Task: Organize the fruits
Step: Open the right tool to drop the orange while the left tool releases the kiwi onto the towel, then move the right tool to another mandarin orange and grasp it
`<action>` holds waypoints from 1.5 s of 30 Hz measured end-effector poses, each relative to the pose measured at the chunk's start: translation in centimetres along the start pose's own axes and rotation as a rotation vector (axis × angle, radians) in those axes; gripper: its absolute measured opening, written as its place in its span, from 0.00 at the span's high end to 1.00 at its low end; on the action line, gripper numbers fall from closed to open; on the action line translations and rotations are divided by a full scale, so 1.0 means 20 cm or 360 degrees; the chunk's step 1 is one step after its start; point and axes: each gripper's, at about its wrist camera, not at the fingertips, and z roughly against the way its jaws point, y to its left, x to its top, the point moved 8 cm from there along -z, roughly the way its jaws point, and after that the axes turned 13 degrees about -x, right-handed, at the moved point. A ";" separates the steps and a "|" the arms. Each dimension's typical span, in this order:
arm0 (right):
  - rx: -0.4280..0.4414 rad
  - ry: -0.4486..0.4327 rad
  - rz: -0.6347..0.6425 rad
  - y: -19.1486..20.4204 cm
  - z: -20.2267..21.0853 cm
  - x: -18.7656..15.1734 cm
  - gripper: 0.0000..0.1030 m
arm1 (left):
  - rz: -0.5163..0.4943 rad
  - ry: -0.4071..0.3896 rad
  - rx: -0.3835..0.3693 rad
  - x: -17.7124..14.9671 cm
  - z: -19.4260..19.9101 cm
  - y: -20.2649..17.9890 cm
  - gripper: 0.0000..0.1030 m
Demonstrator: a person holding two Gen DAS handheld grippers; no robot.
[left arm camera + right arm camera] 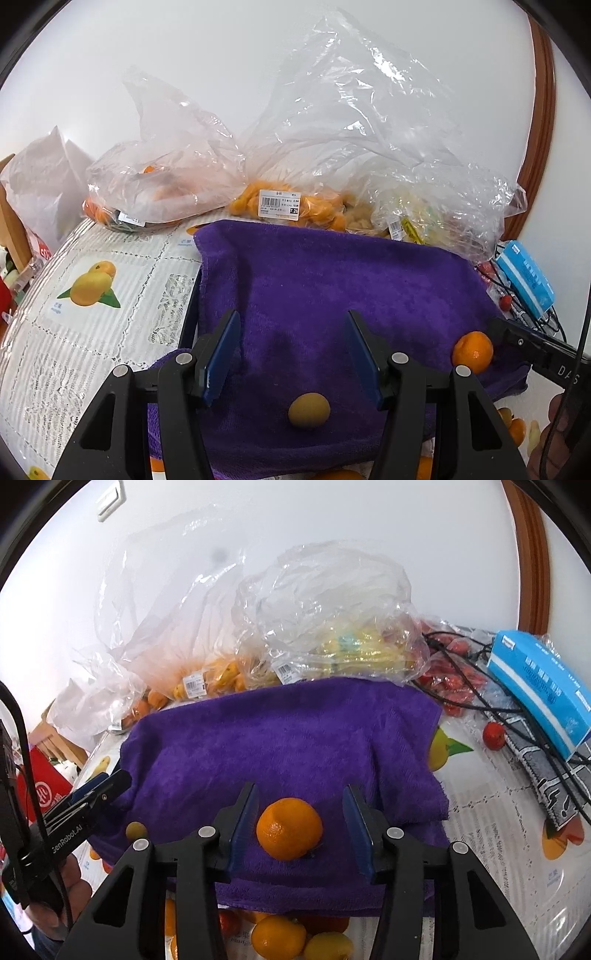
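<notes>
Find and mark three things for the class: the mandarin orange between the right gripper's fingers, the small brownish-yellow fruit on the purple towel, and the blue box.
mandarin orange [289, 829], right wrist view, middle of its peel.
small brownish-yellow fruit [308, 410], left wrist view, its centre.
blue box [543, 686], right wrist view, its long side face.

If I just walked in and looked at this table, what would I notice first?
Probably the big purple towel spread across the middle of the table. A bright orange mandarin sits on its near part, between the open fingers of the right gripper. Behind the towel, crinkly clear plastic bags of fruit pile up against the white wall.
</notes>
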 end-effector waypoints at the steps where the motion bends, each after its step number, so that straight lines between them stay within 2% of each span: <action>1: 0.0004 -0.0003 0.0002 0.00 0.00 0.00 0.53 | -0.0003 -0.0002 -0.0002 0.00 0.00 0.00 0.46; 6: -0.0015 -0.0097 0.0038 0.03 0.06 0.01 0.53 | -0.0015 0.0001 -0.0027 0.00 0.01 -0.03 0.46; 11: 0.0025 -0.0087 0.0068 0.07 0.08 0.00 0.53 | -0.0020 -0.0012 -0.0016 0.00 0.01 -0.03 0.43; 15: 0.0002 -0.0072 0.0095 0.08 0.10 -0.02 0.53 | 0.0003 -0.0028 -0.0008 0.00 0.03 -0.02 0.43; 18: 0.0046 -0.0118 0.0093 0.08 0.18 -0.03 0.53 | 0.0010 -0.0045 0.0002 0.01 0.05 -0.01 0.42; 21: 0.0018 -0.0147 0.0110 0.07 0.23 -0.09 0.53 | 0.0025 -0.0060 0.0006 0.01 0.08 -0.01 0.41; 29: -0.0068 -0.0076 0.0131 -0.01 0.28 -0.34 0.53 | 0.0080 -0.0096 0.0008 -0.04 0.21 0.02 0.38; 36: -0.0131 -0.0028 0.0100 -0.09 0.30 -0.47 0.52 | 0.0102 -0.0046 0.0040 -0.22 0.33 0.07 0.37; 38: -0.0196 -0.0017 0.0102 -0.11 0.28 -0.52 0.52 | 0.0112 -0.0035 0.0042 -0.27 0.37 0.08 0.37; 39: -0.0207 0.0022 0.0100 -0.11 0.27 -0.54 0.55 | 0.0117 -0.0029 0.0046 -0.29 0.38 0.08 0.37; 40: -0.0211 0.0088 0.0080 -0.12 0.24 -0.56 0.64 | 0.0129 -0.0023 0.0043 -0.31 0.40 0.09 0.37; 45: -0.0234 0.0103 0.0038 -0.15 0.23 -0.56 0.65 | 0.0195 -0.0002 -0.0067 -0.37 0.44 0.07 0.37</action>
